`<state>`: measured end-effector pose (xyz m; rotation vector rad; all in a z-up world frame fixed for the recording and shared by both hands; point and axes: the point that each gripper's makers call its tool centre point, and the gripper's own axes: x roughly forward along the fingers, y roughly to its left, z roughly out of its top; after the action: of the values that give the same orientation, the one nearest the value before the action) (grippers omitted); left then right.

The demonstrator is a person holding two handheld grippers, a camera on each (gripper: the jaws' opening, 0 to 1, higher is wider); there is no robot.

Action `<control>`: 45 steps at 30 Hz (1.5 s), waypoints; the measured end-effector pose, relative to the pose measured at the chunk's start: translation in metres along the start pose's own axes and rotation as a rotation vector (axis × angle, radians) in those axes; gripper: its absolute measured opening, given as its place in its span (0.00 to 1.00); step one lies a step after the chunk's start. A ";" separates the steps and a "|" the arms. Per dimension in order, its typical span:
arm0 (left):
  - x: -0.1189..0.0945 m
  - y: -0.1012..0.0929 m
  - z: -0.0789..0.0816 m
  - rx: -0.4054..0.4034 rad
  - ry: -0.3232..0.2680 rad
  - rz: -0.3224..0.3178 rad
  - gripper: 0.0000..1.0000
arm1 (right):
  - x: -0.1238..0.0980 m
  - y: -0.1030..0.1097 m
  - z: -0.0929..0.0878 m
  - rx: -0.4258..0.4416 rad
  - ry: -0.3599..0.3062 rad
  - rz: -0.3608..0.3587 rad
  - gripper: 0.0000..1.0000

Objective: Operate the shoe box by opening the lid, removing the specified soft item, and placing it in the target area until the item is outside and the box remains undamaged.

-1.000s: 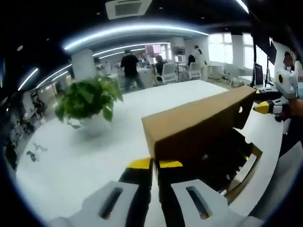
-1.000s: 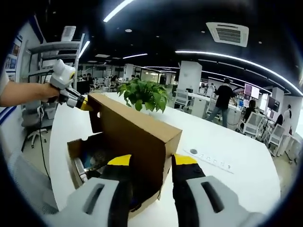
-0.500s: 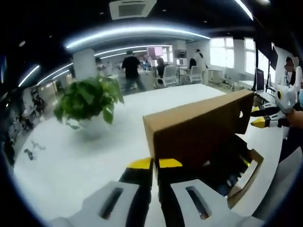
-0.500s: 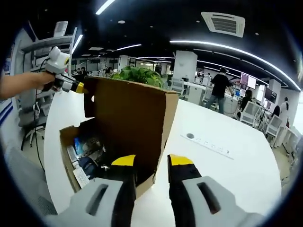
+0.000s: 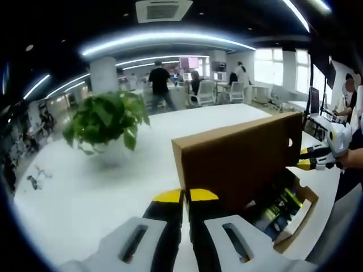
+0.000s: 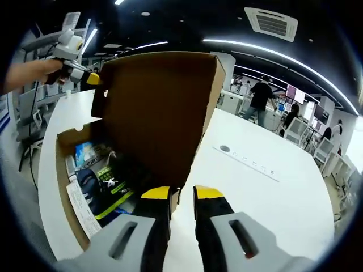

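The brown shoe box (image 6: 61,170) stands on a white table with its lid (image 6: 153,113) swung up nearly upright. Inside lie a dark shoe with green-yellow stripes (image 6: 105,184), a blue packet (image 6: 85,154) and a paper sheet. My left gripper (image 5: 185,195) is shut on one corner of the lid (image 5: 238,164); it also shows as the left gripper (image 6: 92,79) at the lid's far corner. My right gripper (image 6: 181,192) straddles the lid's near corner with a narrow gap; it appears as the right gripper (image 5: 306,164) too. The shoe (image 5: 278,205) is partly hidden by the lid.
A potted green plant (image 5: 105,119) stands on the table (image 5: 85,192) to the left of the box. A white power strip (image 6: 249,165) lies on the table (image 6: 272,215) to the right. Desks, chairs and people stand far behind.
The lid has swung up from a low tilt to nearly upright, showing its underside and the contents. My right jaws have narrowed around the lid's corner. The left gripper keeps its hold.
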<state>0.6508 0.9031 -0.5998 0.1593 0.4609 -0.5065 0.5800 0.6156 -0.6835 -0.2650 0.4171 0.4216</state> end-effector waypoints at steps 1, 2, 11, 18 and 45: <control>0.001 0.001 0.000 -0.002 0.000 -0.001 0.00 | 0.001 0.000 0.000 0.002 -0.002 0.001 0.10; 0.002 0.001 0.001 -0.004 0.001 -0.001 0.00 | 0.002 0.000 0.001 0.002 -0.004 0.001 0.09; 0.013 0.005 0.004 -0.005 0.008 -0.001 0.00 | 0.008 -0.002 0.004 0.021 -0.012 -0.010 0.02; 0.020 0.007 0.006 -0.014 0.011 0.002 0.00 | 0.010 -0.003 0.004 0.029 -0.009 -0.001 0.02; 0.054 0.015 -0.009 -0.074 0.083 -0.015 0.04 | 0.016 -0.010 0.006 0.036 0.016 0.002 0.01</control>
<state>0.6967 0.8952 -0.6323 0.1062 0.5618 -0.4978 0.6000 0.6142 -0.6839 -0.2334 0.4397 0.4139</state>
